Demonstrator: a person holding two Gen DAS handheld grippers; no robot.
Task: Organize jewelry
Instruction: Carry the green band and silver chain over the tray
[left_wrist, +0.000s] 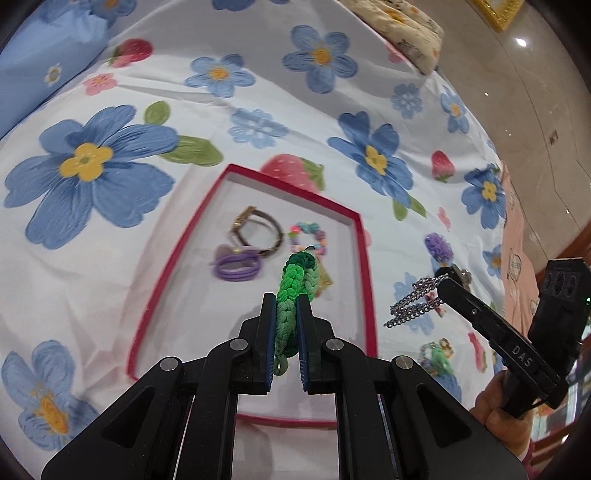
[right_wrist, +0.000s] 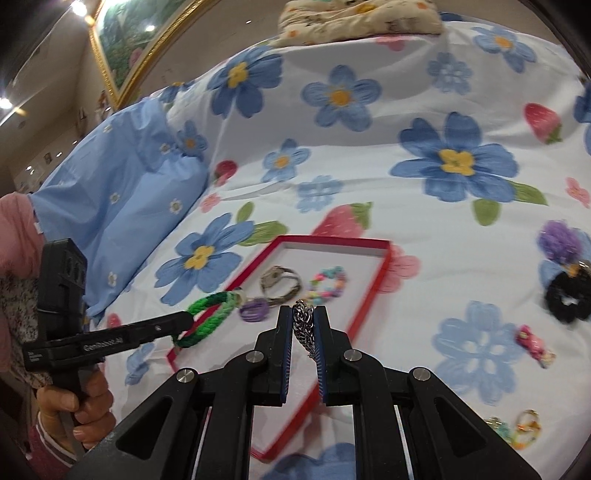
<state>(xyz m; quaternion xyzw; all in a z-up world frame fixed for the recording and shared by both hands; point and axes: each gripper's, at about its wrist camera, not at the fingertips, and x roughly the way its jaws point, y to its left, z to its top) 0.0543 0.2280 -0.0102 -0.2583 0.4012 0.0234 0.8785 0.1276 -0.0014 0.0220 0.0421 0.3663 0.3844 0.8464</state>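
A red-rimmed white box (left_wrist: 177, 254) (right_wrist: 376, 284) lies on the floral bedspread. In it are a watch (left_wrist: 258, 230) (right_wrist: 279, 280), a purple hair tie (left_wrist: 234, 266) (right_wrist: 253, 310) and a pastel bead bracelet (left_wrist: 308, 236) (right_wrist: 328, 282). My left gripper (left_wrist: 287, 301) (right_wrist: 186, 319) is shut on a green braided bracelet (left_wrist: 295, 284) (right_wrist: 207, 317), held above the box. My right gripper (right_wrist: 303, 312) (left_wrist: 443, 278) is shut on a silver chain (right_wrist: 303, 325) (left_wrist: 413, 302), held just right of the box.
Loose on the bedspread right of the box lie a purple scrunchie (right_wrist: 561, 242) (left_wrist: 437, 247), a black scrunchie (right_wrist: 565, 291), a pink hair clip (right_wrist: 533, 341) and a small bead ring set (right_wrist: 517, 430) (left_wrist: 437, 356). A blue pillow (right_wrist: 122, 192) lies left; a cream cushion (right_wrist: 358, 18) lies at the far edge.
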